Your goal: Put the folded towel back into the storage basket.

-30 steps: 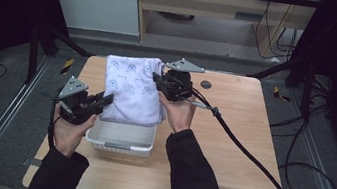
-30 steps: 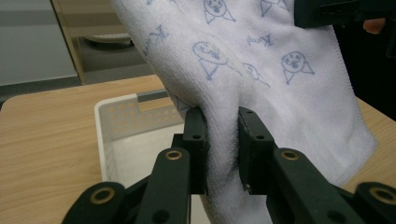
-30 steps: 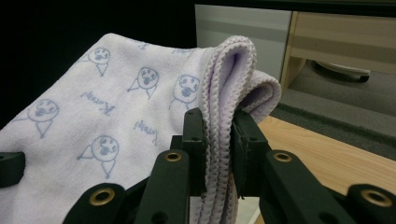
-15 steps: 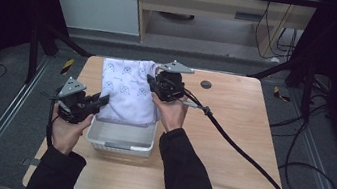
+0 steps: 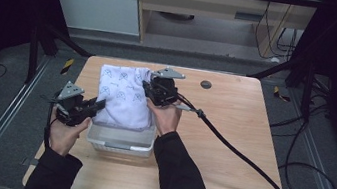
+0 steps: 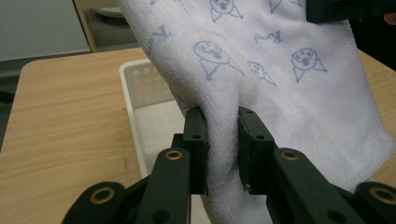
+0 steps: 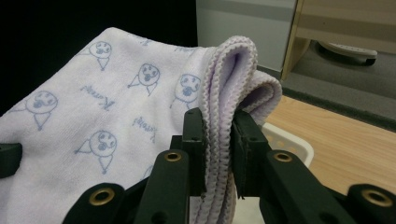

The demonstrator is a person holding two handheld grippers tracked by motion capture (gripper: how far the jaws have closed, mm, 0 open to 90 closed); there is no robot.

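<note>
**A:** Left side first — what was the left gripper [image 5: 96, 106] doing?

**B:** Jaws were clamped on the towel [image 5: 123, 95]. In the left gripper view the left gripper [image 6: 219, 140] had a thick pinch of the towel [image 6: 280, 70] squeezed between its pads, the cloth bunched into a vertical fold there. The person's left hand [image 5: 64, 132] held it at the left end of the white basket [image 5: 121, 140].

**A:** Where was the towel itself?

**B:** Held up off the wooden table [image 5: 236, 135], stretched between the two grippers. White with a pale blue print of small faces and script. In the high view its near edge met the basket's far rim; can't tell whether it touched. In the left gripper view the basket [image 6: 140, 88] showed just behind the cloth, perforated wall visible, the table [image 6: 65, 116] to the left of it.

**A:** And the right side?

**B:** The right gripper [image 5: 149, 89] was closed on the towel's right edge — farther from the person than the left one. In the right gripper view the right gripper [image 7: 217, 140] gripped a folded, doubled-over hem of the towel [image 7: 107, 126], stitched edge running down between the pads. The basket [image 7: 289, 142] rim peeked out just right of the jaws, the table [image 7: 345, 140] beyond. The right hand [image 5: 165, 117] sat at the basket's far right corner.
</note>
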